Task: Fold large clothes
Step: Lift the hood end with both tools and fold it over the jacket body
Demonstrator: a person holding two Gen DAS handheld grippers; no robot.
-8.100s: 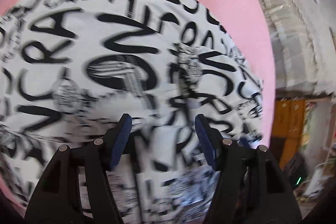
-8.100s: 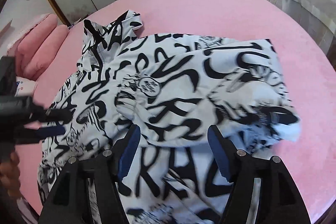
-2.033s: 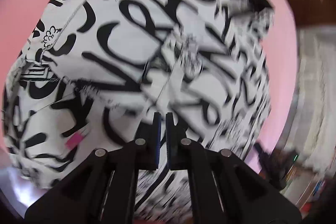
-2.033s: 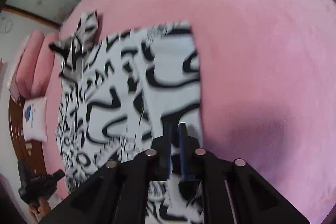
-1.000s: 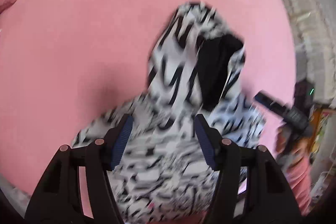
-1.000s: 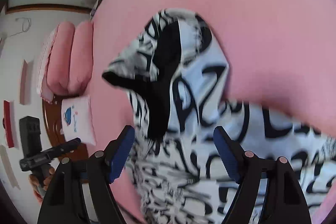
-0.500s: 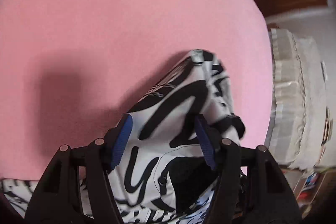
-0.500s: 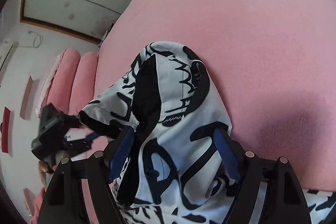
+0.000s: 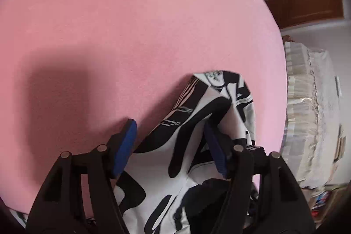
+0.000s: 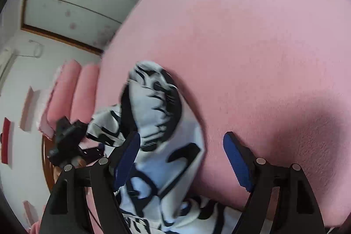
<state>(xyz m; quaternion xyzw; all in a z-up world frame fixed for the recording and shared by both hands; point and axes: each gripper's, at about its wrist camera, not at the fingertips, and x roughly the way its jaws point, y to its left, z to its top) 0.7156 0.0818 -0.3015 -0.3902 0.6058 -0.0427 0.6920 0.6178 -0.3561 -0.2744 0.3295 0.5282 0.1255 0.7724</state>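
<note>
both grippers hovering over the hood end of the garment

the left gripper (image 9: 169, 144) is opening its jaws, the printed hoodie (image 9: 204, 115) lying loose between them, not pinched; the right gripper (image 10: 182, 159) is standing wide open, soft black-and-white cloth bunching by its left jaw. the hood is resting on the fuzzy pink bed (image 9: 131, 14) just ahead of the jaws, likely set down for the next fold.
</note>
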